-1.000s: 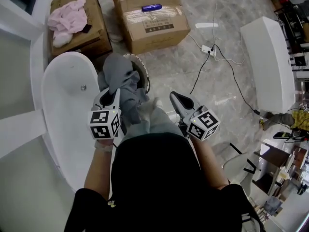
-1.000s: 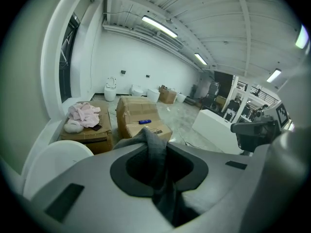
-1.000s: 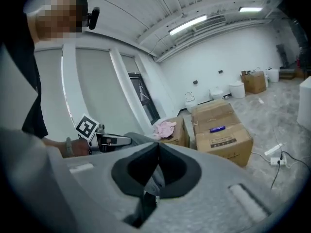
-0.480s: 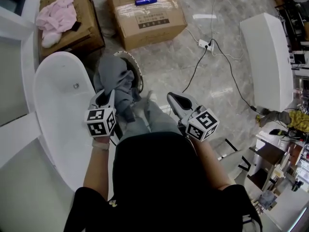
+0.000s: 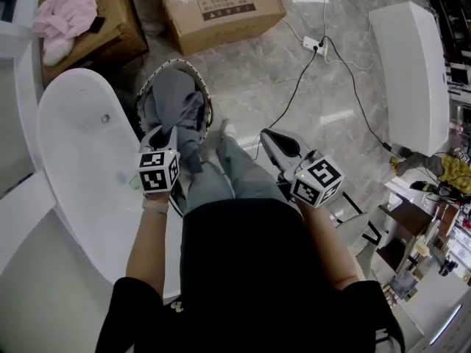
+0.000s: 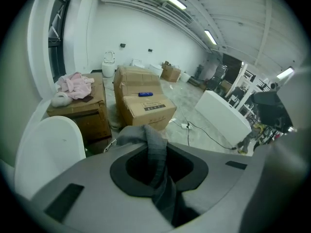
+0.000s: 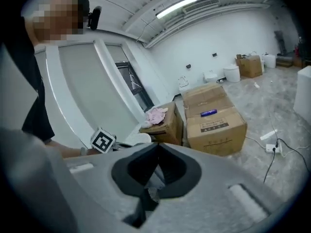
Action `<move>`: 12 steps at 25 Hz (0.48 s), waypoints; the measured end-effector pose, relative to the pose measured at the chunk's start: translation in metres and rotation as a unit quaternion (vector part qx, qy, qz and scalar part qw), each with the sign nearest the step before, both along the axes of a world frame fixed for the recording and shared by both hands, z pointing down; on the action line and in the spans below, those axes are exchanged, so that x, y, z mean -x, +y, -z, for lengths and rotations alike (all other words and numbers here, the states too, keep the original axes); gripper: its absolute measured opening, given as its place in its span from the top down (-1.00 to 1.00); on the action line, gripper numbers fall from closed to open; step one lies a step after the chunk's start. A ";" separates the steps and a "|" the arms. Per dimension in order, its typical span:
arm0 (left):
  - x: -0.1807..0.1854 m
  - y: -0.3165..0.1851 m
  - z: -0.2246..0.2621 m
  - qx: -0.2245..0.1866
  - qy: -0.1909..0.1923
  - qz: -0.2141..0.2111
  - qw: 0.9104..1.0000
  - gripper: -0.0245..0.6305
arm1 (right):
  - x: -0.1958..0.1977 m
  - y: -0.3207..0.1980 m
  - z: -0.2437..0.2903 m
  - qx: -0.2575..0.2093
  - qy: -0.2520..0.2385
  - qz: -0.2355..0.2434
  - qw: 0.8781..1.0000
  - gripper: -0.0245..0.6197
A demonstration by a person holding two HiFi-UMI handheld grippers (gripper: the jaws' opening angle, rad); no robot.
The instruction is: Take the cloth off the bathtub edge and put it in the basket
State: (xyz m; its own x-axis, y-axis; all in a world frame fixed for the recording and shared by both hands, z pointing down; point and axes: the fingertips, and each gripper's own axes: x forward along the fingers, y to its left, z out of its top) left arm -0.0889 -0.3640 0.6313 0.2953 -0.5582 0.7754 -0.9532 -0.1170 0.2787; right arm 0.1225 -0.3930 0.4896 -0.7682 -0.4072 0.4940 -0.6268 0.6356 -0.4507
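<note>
Head view: cloth (image 5: 175, 103) over basket (image 5: 201, 81) rim

The pale marbled floor (image 5: 254, 76) carries two cardboard boxes (image 5: 217, 9), a white bathtub (image 5: 77, 171), a basket (image 5: 188, 65) and a power strip (image 5: 318, 46).

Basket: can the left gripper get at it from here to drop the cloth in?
Probably yes. The left gripper, shut on the cloth, is right over the basket, and the cloth hangs over its opening. Nothing shows between them; the right gripper is off to the side.
</note>
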 end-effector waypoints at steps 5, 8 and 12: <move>-0.001 0.000 -0.052 0.022 -0.002 -0.009 1.000 0.69 | 0.003 0.000 -0.020 0.013 0.003 -0.003 1.000 0.93; 0.000 -0.001 -0.081 0.033 -0.001 -0.009 0.999 0.69 | 0.005 0.006 -0.034 0.020 0.008 0.002 1.000 0.93; 0.000 -0.001 -0.120 0.049 -0.006 -0.021 0.999 0.69 | 0.010 0.018 -0.053 0.031 0.017 0.014 0.999 0.93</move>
